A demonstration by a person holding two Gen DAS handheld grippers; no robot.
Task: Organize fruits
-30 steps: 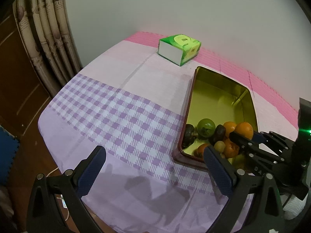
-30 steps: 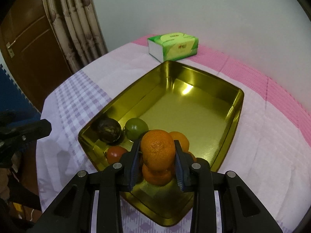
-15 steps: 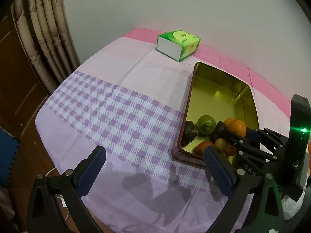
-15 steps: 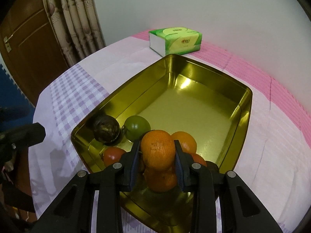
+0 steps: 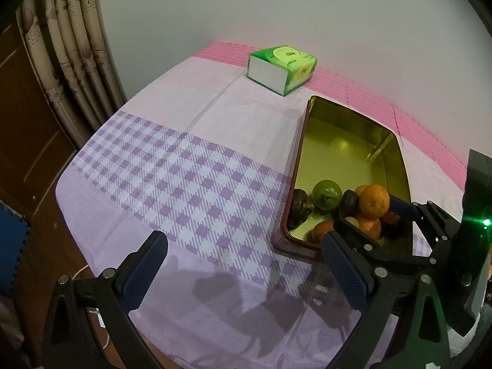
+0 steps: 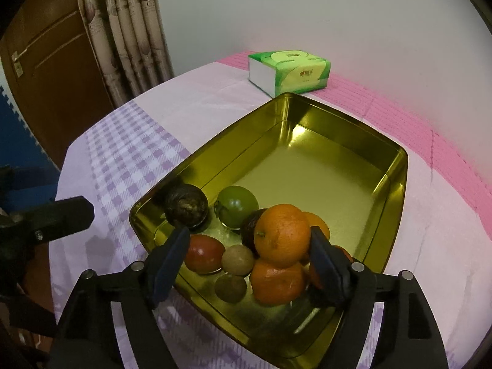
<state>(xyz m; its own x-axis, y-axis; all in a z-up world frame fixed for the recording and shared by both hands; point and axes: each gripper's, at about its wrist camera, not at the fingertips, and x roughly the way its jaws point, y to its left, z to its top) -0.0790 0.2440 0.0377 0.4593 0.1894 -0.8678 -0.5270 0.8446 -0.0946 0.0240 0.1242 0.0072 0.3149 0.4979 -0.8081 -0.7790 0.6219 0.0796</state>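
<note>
**A:** Left wrist view first. The left gripper (image 5: 243, 273) hangs over the checked tablecloth (image 5: 190, 190) with its tongs spread wide and nothing between them, well to the left of the gold tray (image 5: 399, 166). The fruit is bunched at the tray's near end.

**B:** And the right gripper (image 5: 369, 215)?

**A:** Reaching in from the right over that same near end, its dark fingers either side of the top orange (image 5: 373, 200). A green fruit (image 5: 327, 193) sits just left of the pile. The green tissue box (image 5: 281, 69) stands beyond the tray's far corner.

**B:** Over to the right wrist view.

**A:** Here it's plain: the right gripper (image 6: 249, 252) has just been opening its jaws, and they now stand wide. The top orange (image 6: 282, 235) is between them, but the left pad is clearly off it (the right pad looks just beside the peel; I can't tell if it touches). The orange rests on another orange (image 6: 276, 281) at the near right of the gold tray (image 6: 396, 166).

**B:** How will it handle?

**A:** My guess: firm, light, round, with a dimpled skin that grips well but bruises if squeezed hard. Perched on a pile, it could roll. Take it across the widest middle, pads opposite each other.

**B:** Neighbours?

**A:** A red fruit (image 6: 204, 253) and two small brownish ones (image 6: 237, 259) to its left, and a dark wrinkled fruit (image 6: 186, 209) at the tray's near left corner.
</note>
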